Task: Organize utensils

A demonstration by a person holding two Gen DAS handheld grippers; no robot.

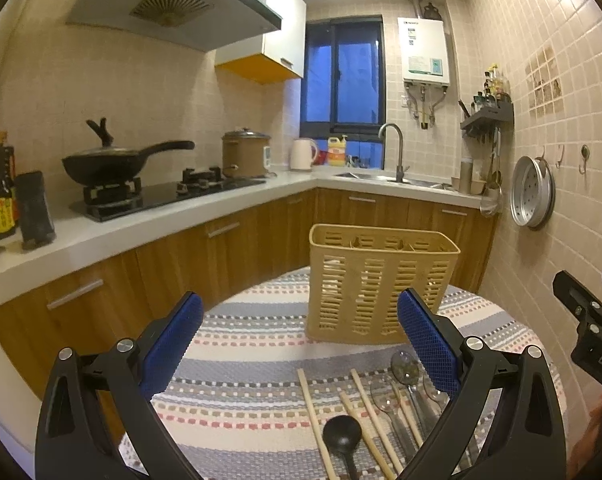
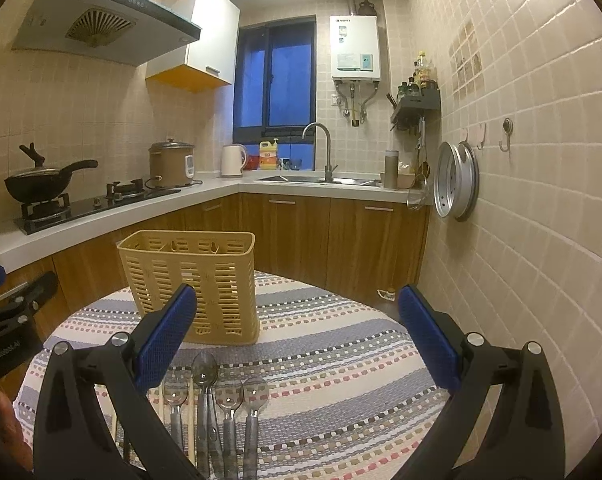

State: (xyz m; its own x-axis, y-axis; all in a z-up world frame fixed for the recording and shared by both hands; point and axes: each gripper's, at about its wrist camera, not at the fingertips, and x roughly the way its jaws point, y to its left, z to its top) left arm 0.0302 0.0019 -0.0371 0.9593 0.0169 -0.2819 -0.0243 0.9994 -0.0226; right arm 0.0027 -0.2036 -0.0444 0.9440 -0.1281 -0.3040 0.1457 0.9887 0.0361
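Round bench under a striped, dotted cloth, filling the foreground of both wrist views; kitchen worktop, hob and sink well behind, of no part in the job. Upright on the far half of the cloth, a yellow slatted caddy, open-topped and split by dividers into compartments; apparently empty, though the slats hide most of the inside.

Held above the near edge, left tool with blue pads spread wide, gripping nothing; right tool likewise wide and empty, just off to the right of its partner.

Loose on the cloth, near side of the caddy: pale wooden chopsticks lying roughly parallel, pointing toward the caddy; one black ladle among them, bowl toward the caddy; a cluster of clear-bowled spoons just beside, handles toward the camera, some touching or overlapping.

Nothing sorted yet, by the look of it; first pick pending. Best begun at an outer piece rather than the tangle; pads lowered astride one handle, across its width, near mid-length for balance; closed firmly, since thin sticks roll and smooth handles slip; lifted clear before tilting upright; lowered handle-first into one compartment, like kept with like. Risk: nudging neighbours or tipping the light caddy.
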